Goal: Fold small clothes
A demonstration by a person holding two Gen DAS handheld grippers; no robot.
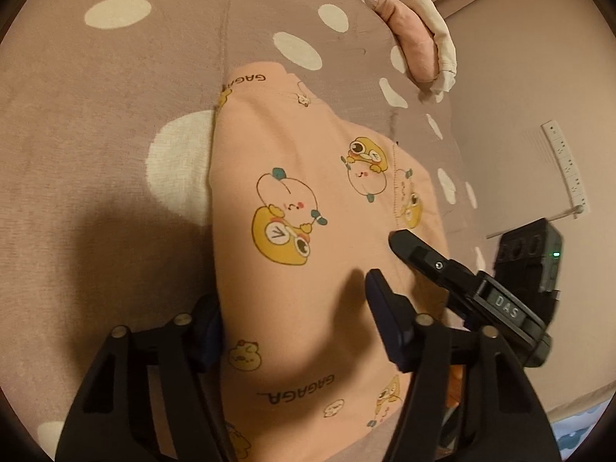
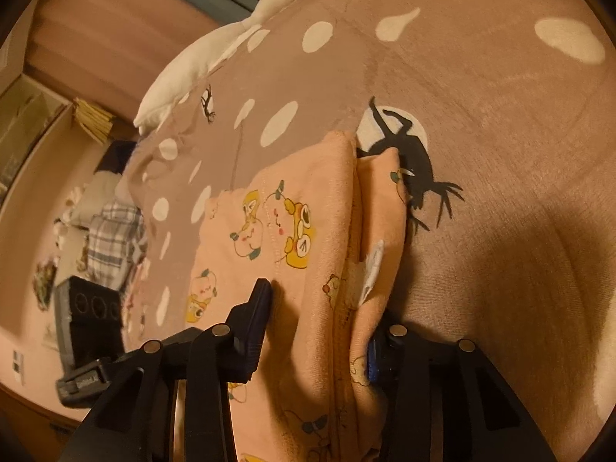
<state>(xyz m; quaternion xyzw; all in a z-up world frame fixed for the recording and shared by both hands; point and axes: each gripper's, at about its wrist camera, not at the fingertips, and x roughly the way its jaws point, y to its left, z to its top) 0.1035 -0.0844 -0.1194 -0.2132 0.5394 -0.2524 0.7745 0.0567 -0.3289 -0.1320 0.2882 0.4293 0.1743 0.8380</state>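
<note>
Brown bedding with white spots (image 1: 115,11) fills the left wrist view, and the peach cartoon-print garment (image 1: 292,200) lies on it, already folded into a long strip that runs away from the camera. Both fingers of the left gripper (image 1: 292,323) are spread wide, one off the strip's left edge and one above its right half, nothing pinched between them. From the right, the right gripper (image 1: 400,240) reaches in over the garment's right edge. Further off, a pink and cream bundle (image 1: 419,42) sits near the bed's edge. In the right wrist view the same garment (image 2: 308,231) shows stacked layers, with a white label poking from the fold line. Here the right gripper (image 2: 319,319) also stands apart, straddling the near end, its right finger half hidden under cloth, so I cannot tell whether it touches fabric. A white goose toy (image 2: 215,46) lies well away at the bed's far side. To fold well, both tools should probably close on the near end through all layers, lift together and lay it squarely over the far end.
</note>
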